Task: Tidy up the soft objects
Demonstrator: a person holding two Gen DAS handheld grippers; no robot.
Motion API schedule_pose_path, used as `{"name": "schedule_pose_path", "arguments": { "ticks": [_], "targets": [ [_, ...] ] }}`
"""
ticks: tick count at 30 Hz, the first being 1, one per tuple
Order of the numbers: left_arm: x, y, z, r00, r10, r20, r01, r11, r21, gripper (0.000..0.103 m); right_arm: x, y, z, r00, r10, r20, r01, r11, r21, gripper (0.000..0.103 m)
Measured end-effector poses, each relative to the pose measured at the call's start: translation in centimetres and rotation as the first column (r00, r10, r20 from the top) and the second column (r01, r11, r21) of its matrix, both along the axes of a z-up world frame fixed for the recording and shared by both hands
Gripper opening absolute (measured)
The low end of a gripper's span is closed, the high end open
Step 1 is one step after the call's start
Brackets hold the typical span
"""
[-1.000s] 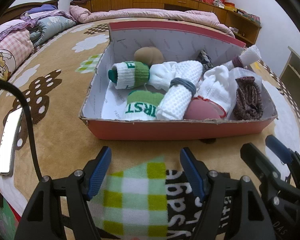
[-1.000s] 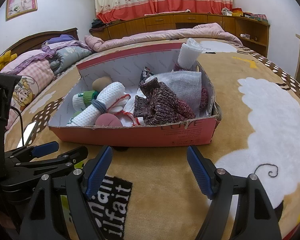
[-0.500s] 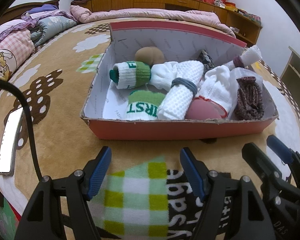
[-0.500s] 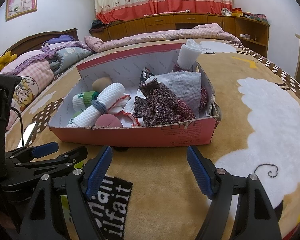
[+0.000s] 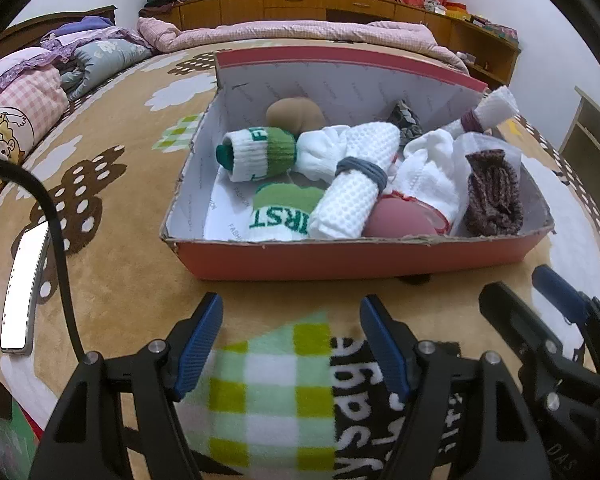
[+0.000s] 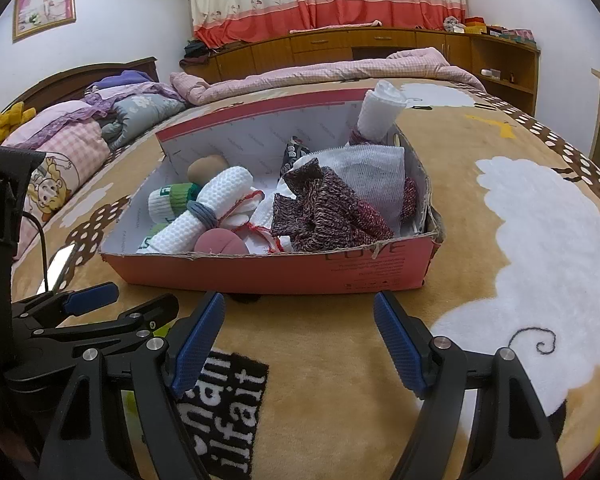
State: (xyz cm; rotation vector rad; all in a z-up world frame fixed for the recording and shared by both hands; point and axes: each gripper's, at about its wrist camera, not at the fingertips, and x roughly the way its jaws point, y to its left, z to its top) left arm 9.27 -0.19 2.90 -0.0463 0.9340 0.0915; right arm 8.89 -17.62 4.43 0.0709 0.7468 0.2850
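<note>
Left wrist: filled red box [image 5: 340, 258].

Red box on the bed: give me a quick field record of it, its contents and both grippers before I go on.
container: red box, open top, on tan blanket
contents: white waffle roll with grey band, green-white sock roll, maroon knit, pink ball, tan ball
left gripper: open, empty, short of the box
right gripper: open, empty, short of the box
</note>
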Motion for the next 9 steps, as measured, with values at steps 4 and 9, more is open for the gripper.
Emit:
{"name": "schedule_pose_path", "arguments": {
  "ticks": [4, 9],
  "targets": [
    [-0.03, 0.02, 0.01, 1.0, 0.001, -0.001, -0.001, 1.0, -0.003, 0.075, -0.02, 0.01, 0.01, 1.0, -0.001, 0.001, 0.001, 1.0, -0.001, 0.079],
    [-0.17, -0.18, 0.03, 1.0, 0.003, -0.005, -0.003, 1.0, -0.009, 0.075, -0.1, 0.04, 0.11, 1.0, -0.002, 0.003, 0.002, 1.0, 0.0, 0.079]
  ]
}}
